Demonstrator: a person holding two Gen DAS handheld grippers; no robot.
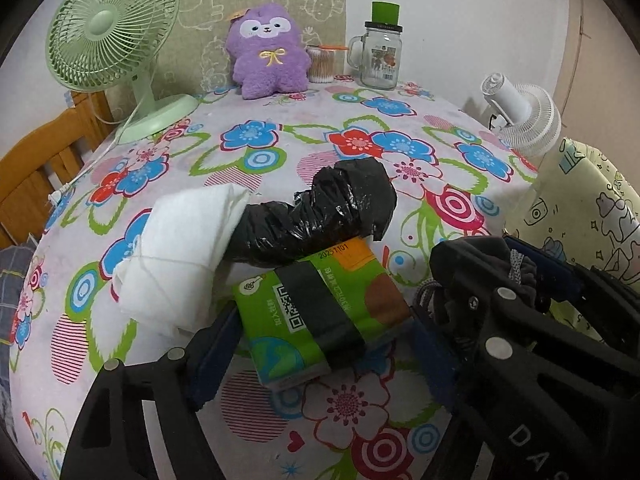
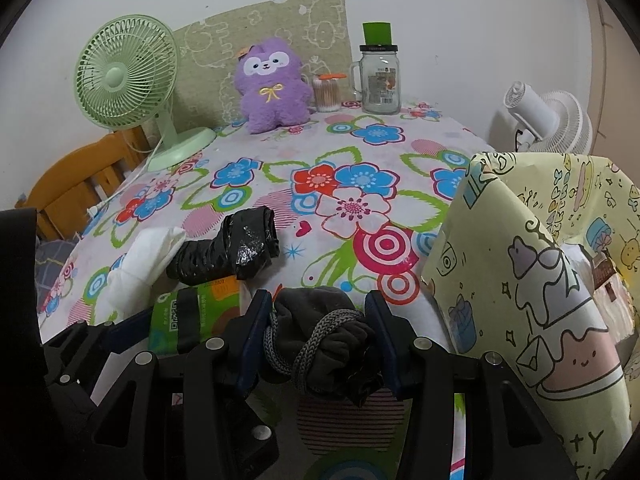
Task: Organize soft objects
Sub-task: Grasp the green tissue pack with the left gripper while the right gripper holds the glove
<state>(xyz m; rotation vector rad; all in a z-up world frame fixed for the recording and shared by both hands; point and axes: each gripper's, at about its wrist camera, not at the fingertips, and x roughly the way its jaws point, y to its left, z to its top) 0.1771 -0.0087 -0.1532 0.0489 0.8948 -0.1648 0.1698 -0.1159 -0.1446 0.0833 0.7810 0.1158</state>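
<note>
My left gripper (image 1: 320, 332) is shut on a green tissue pack (image 1: 316, 312) near the table's front edge; the pack also shows in the right wrist view (image 2: 192, 316). My right gripper (image 2: 318, 332) is shut on a dark grey cloth bundle tied with grey cord (image 2: 320, 336), seen too in the left wrist view (image 1: 492, 268). A black plastic roll (image 1: 320, 216) and folded white cloth (image 1: 180, 256) lie just beyond the pack. A purple plush toy (image 1: 266, 52) sits at the back. A yellow cartoon-print bag (image 2: 540, 280) stands open at the right.
A green desk fan (image 1: 112, 36) stands back left with its cord running along the table. A glass jar mug (image 1: 380, 56) and a cotton swab tub (image 1: 322, 65) stand at the back. A white fan (image 1: 524, 116) is off the right edge. A wooden chair (image 1: 40, 160) is at left.
</note>
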